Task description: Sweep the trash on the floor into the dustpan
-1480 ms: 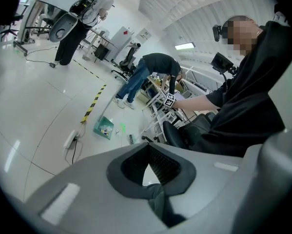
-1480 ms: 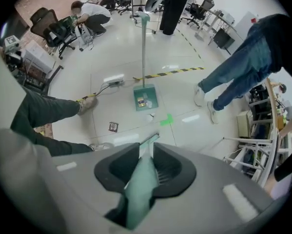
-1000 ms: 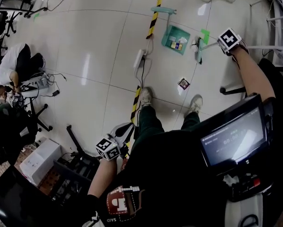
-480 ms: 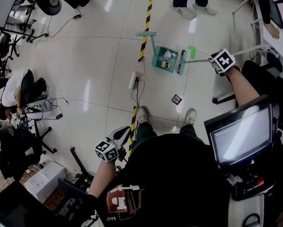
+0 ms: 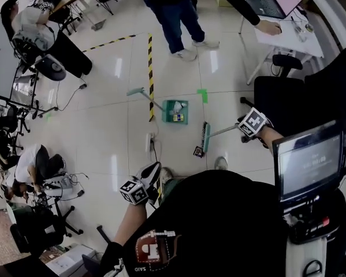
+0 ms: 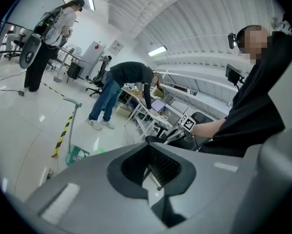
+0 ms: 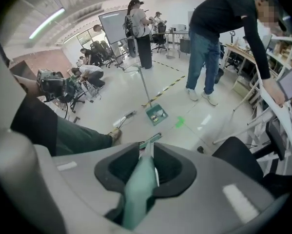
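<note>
Teal broom (image 5: 205, 136) off dustpan (image 5: 175, 112), now beside trash (image 5: 198, 152)

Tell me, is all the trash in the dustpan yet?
Not yet. Some trash already sits in the green dustpan. The right gripper holds the broom, its head beside one small packet left on the floor. That packet needs sweeping in. The left gripper is empty.
</note>
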A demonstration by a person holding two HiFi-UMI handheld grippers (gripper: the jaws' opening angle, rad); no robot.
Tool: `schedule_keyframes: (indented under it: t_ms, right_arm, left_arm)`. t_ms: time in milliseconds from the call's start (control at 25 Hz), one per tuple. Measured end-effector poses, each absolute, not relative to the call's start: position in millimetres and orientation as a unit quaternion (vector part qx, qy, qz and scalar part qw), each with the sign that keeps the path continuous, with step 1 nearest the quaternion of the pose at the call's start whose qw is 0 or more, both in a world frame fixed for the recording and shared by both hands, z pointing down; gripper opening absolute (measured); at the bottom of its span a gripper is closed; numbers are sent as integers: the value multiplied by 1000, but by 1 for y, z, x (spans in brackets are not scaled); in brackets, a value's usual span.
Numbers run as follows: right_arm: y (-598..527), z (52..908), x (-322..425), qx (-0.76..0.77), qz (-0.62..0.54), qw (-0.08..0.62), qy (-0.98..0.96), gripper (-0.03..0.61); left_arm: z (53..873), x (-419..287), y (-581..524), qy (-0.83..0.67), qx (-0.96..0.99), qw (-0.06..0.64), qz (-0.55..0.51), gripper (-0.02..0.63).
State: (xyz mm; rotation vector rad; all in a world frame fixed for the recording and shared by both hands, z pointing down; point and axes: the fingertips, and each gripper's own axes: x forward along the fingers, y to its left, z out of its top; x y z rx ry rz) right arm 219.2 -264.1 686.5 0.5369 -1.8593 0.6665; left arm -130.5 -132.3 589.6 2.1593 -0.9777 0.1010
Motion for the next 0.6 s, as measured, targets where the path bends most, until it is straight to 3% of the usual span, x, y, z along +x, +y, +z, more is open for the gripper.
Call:
schedule_keyframes:
  t_ms: [240,600]
  right_arm:
    - [-199,658,256,245,303,470,-792,86]
    - [-112,630,225,301,324,436,-784,86]
  left_arm:
    - [564,-75,-112,-356,862,360,37,-3]
    - [561,-113,-72,-298,896,325,52,-3]
